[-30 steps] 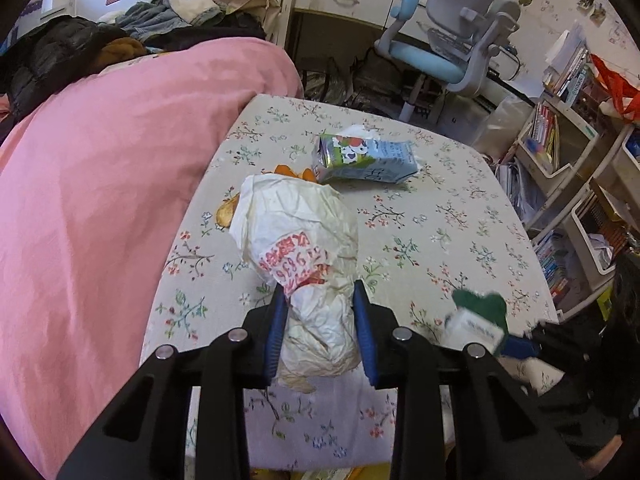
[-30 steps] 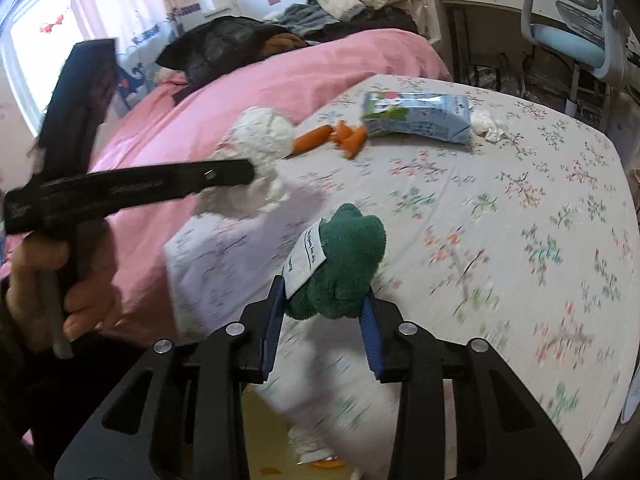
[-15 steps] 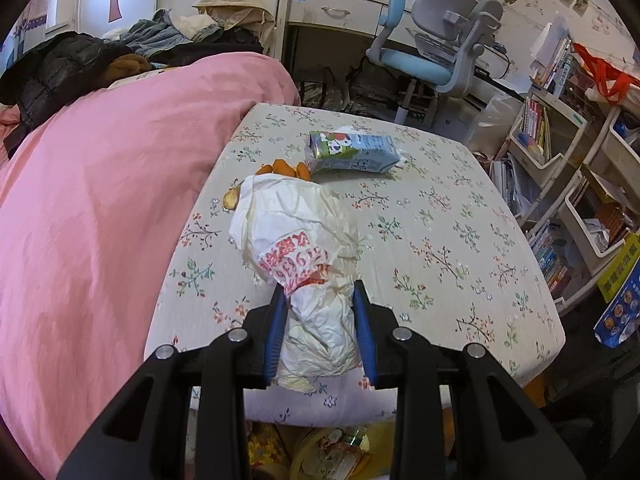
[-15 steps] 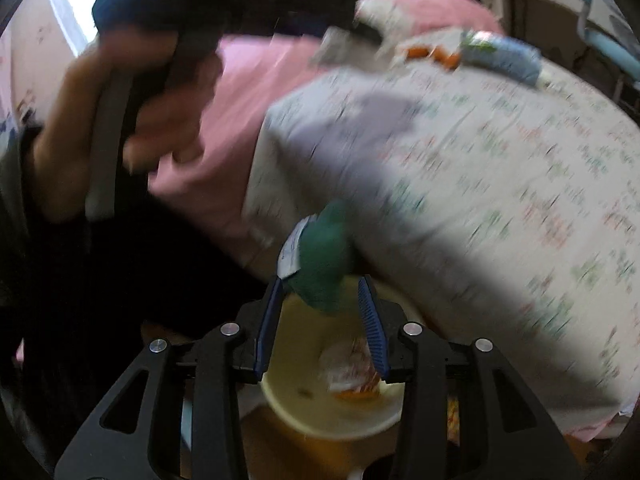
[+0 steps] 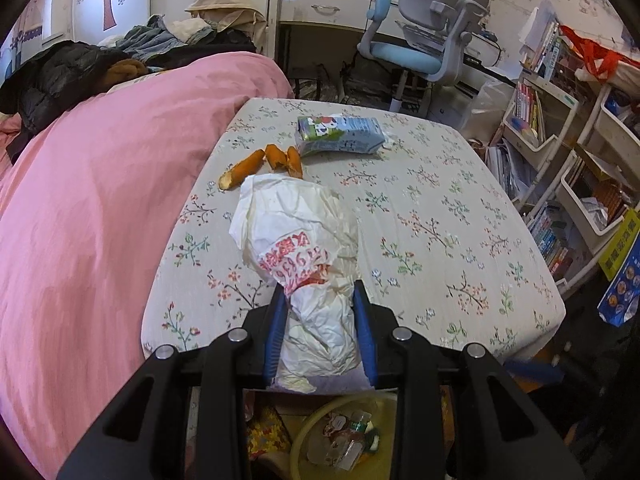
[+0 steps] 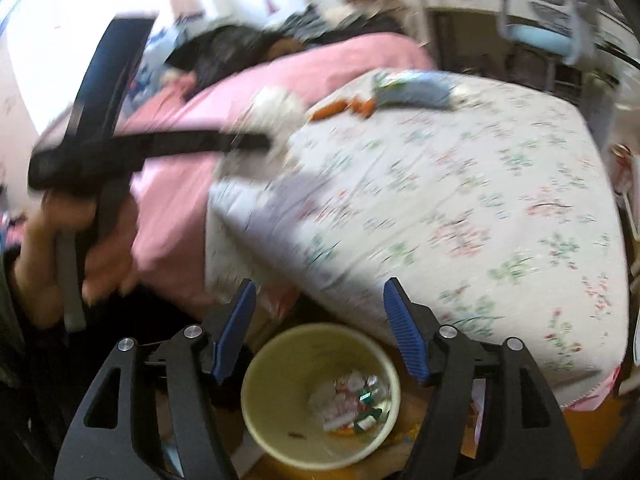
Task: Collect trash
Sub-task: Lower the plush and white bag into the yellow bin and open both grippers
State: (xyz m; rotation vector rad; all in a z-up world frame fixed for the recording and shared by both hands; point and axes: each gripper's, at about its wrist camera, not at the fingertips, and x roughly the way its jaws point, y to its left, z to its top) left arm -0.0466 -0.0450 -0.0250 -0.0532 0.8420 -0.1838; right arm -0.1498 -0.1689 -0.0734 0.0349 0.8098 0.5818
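Now my left gripper (image 5: 320, 332) pinches the crumpled bag (image 5: 298, 248) above the bin (image 5: 304, 432) (slightly ahead). Right gripper (image 6: 320, 328) fingers are opening, empty.

Each hand-held gripper, the left (image 5: 320, 320) and the right (image 6: 320, 320), has a black frame with triangular cut-outs, round silver screws, and two fingers faced with ribbed blue pads (image 6: 404, 332). The hand (image 6: 60, 248) wraps a grey handle, a dark sleeve at its wrist.

Pink bed (image 5: 92, 200), floral-clothed table (image 5: 440, 216), desk chair (image 5: 424, 52), crowded bookshelves (image 5: 560, 128).
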